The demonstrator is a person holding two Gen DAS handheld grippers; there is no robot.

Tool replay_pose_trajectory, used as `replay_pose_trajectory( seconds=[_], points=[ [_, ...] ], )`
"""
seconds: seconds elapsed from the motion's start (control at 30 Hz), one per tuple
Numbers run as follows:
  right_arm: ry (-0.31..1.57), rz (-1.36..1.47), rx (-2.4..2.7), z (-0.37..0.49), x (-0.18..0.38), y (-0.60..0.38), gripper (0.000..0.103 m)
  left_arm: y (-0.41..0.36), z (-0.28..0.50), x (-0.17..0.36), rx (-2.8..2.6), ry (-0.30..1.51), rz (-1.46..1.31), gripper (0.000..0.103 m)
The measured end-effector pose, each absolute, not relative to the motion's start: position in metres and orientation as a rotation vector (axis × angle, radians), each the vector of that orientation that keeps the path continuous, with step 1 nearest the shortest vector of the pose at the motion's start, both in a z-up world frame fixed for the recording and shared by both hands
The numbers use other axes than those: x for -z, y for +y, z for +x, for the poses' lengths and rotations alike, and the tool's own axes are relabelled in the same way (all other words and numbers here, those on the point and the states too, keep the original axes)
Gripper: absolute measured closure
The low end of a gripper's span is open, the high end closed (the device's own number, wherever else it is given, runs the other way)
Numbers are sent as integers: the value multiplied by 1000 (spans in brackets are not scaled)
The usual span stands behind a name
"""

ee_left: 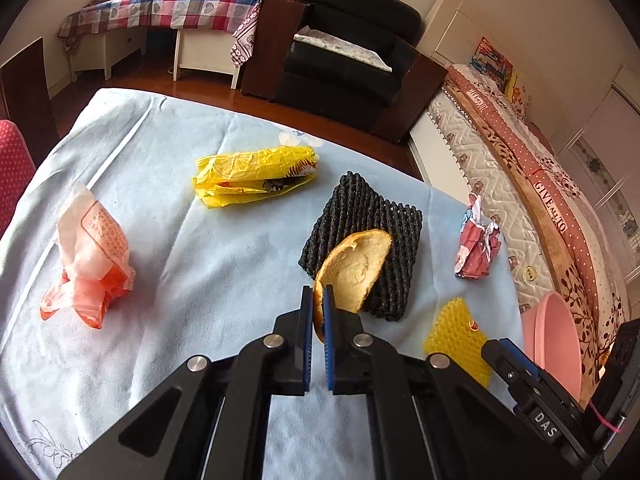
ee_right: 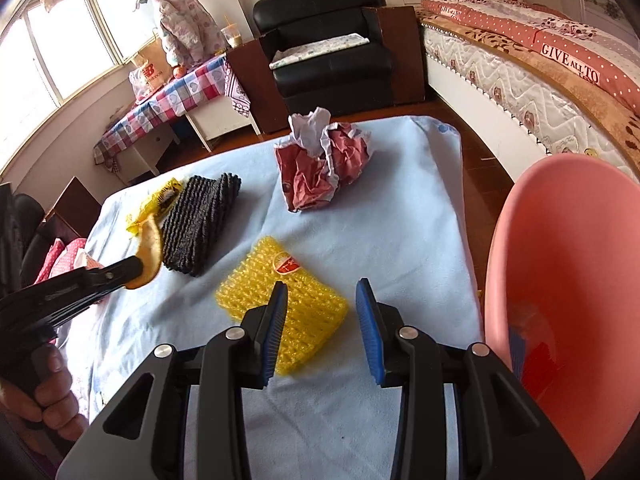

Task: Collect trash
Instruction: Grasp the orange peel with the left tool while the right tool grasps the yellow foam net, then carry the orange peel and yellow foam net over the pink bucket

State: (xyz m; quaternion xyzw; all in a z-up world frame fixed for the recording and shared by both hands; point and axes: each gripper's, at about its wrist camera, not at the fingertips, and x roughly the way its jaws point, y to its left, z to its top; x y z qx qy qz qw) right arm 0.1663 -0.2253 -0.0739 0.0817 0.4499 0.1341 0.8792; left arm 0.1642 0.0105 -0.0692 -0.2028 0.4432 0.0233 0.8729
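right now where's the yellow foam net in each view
Left wrist: the yellow foam net lies low and right of centre, beside the right claw.
Right wrist: it lies at centre, just ahead of the open right claw.
Shared landmark: the black foam net, beyond it on its left.

Black angular left claw [ee_left: 318, 300] and right claw [ee_right: 322, 300] (blue ribbed pads, silver screws)

The pink bin [ee_right: 568, 280] runs off frame, its contents blurred.
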Motion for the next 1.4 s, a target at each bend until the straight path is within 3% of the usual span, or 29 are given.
replay_pose_trajectory(
  seconds=[0.33,0.53,1.4],
  points=[
    [943,146,-280,157,76,-216,68,14,142,58,-27,906,-425,99],
    [918,134,-289,138,68,-216,91,10,131,53,-11,901,-416,99],
    [747,235,-174,69,5,-287,92,-56,92,18,121,872,-314,99]
  ],
)
